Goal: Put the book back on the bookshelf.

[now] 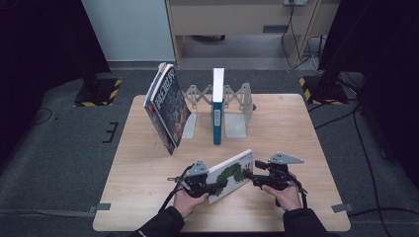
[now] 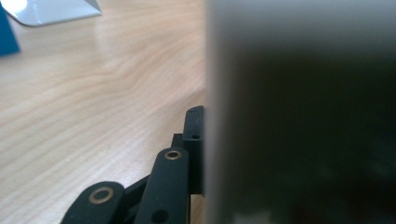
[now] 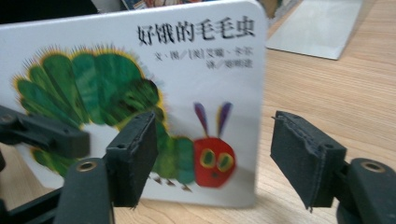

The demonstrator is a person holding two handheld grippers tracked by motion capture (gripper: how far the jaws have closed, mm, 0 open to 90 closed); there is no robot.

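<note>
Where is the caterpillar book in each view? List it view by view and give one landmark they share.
High view: the caterpillar book sits low in the middle, between the two grippers.
Left gripper view: the book is the blurred slab across the right half, hard against the black jaw.
Right gripper view: its cover spans the left and middle, behind the jaws.
Shared landmark: the wooden table.

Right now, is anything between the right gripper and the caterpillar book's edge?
Nothing visible. The right gripper stands open with the caterpillar book edge already between its jaws, over bare table.
</note>
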